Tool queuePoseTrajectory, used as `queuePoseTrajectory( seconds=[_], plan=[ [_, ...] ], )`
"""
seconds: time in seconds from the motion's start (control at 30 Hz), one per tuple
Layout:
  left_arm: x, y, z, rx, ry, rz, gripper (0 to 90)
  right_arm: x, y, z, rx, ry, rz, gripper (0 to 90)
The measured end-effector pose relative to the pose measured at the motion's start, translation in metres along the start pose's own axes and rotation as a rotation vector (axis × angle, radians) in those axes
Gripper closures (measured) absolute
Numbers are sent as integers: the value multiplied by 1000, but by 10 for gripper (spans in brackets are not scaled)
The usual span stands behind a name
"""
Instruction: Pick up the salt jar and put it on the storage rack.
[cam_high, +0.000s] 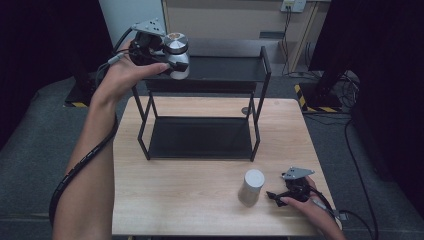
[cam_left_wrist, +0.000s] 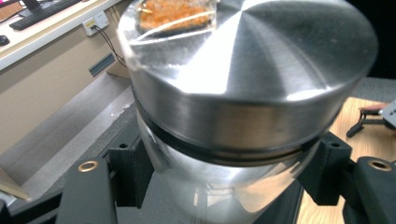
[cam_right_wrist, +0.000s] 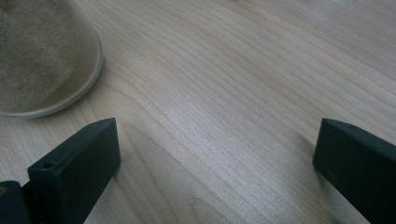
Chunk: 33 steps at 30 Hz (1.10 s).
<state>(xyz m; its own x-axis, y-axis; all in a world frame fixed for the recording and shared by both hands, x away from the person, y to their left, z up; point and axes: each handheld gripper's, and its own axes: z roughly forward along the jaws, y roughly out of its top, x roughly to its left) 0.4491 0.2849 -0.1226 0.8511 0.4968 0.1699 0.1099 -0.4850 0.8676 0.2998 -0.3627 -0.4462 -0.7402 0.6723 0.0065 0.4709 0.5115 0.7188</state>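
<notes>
My left gripper (cam_high: 172, 64) is raised at the upper left, over the left end of the black rack's top shelf (cam_high: 225, 67), shut on a glass jar with a steel lid (cam_high: 176, 55). Seen close in the left gripper view, the jar (cam_left_wrist: 243, 93) has a shiny round lid with a clear window over something orange, and the black jaws press its glass body from both sides. Low at the table's front right, my right gripper (cam_high: 272, 195) rests open, just right of a pale cylindrical jar (cam_high: 251, 186). In the right gripper view that jar's base (cam_right_wrist: 42, 56) sits upper left, apart from the jaws.
A black two-tier wire rack (cam_high: 200, 137) stands on the middle back of the wooden table (cam_high: 190, 200); its lower shelf is bare. Dark floor surrounds the table, with cables at the right and a beige cabinet behind.
</notes>
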Motion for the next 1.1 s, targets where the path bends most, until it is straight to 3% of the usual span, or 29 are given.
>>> queuePoseTrajectory(
  seconds=[0.13, 0.27, 0.47, 0.63, 0.73, 1.1],
  plan=[
    [-5, 5, 3, 24, 31, 1, 295, 0, 0, 0, 0, 0, 0, 15],
    [-6, 2, 3, 8, 57, -23, 295, 0, 0, 0, 0, 0, 0, 15],
    [-18, 7, 7, 34, 131, -37, 295, 0, 0, 0, 0, 0, 0, 15],
    [-20, 4, 13, 20, 169, -88, 295, 0, 0, 0, 0, 0, 0, 15],
    [-24, 6, 19, 40, 204, -93, 295, 0, 0, 0, 0, 0, 0, 15],
    [-21, -1, 33, 13, 232, -163, 295, 0, 0, 0, 0, 1, -2, 15]
  ],
)
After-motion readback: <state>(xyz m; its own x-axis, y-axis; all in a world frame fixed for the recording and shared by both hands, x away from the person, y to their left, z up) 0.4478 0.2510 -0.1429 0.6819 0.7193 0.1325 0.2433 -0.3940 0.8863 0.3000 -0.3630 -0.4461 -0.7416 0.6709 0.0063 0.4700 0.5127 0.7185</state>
